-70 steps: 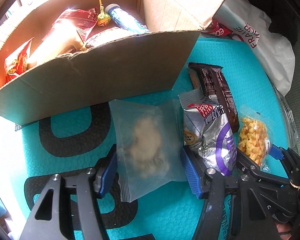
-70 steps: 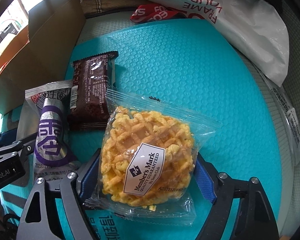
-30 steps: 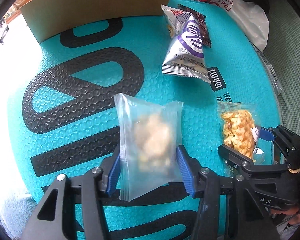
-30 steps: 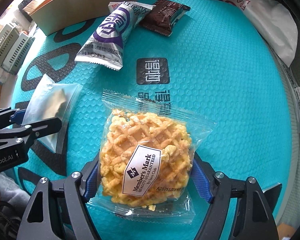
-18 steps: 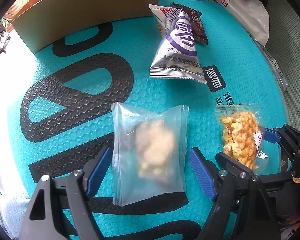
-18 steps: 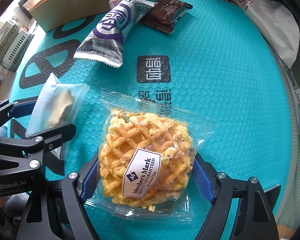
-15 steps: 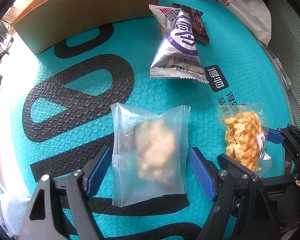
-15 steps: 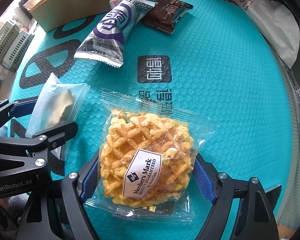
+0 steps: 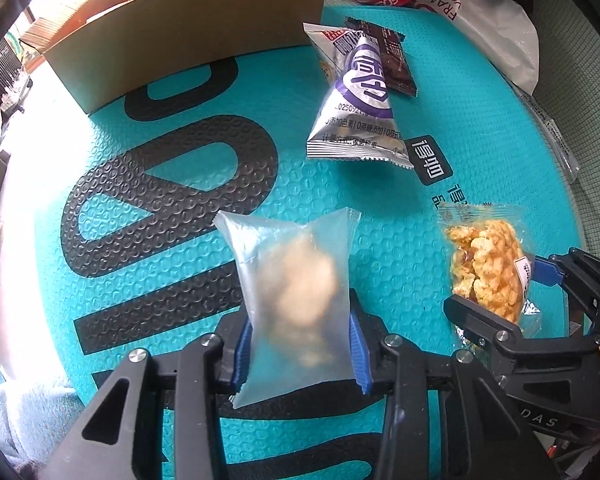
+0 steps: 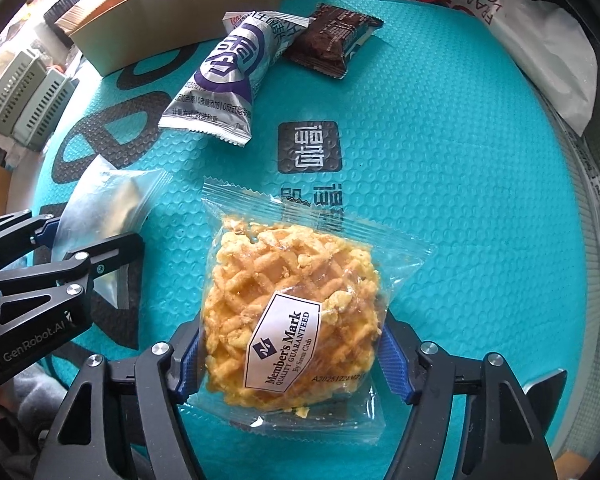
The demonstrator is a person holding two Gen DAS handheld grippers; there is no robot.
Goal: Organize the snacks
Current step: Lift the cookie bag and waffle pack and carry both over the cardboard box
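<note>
**Both snacks gripped, box still to reach**

The frosted clear pouch (image 9: 296, 300) sits pinched between the blue pads of the left gripper (image 9: 298, 350), whose jaws have just been closing on it. Beside it, the waffle-crisp packet (image 10: 290, 316) is clamped in the right gripper (image 10: 292, 360), which has also just narrowed. Both tools point steeply down over the teal mat (image 10: 440, 140). I'd judge this the pick-up step; next, each pack needs carrying to the cardboard box (image 9: 188, 36) without slipping. A silver-purple packet (image 9: 358, 108) and a brown bar (image 9: 392, 60) wait near the box.

light: bright daylight, blown out at left edge
blur: frosted bag (image 9: 296, 300) soft (left view)
edges: heavy fisheye, dark vignette
</note>
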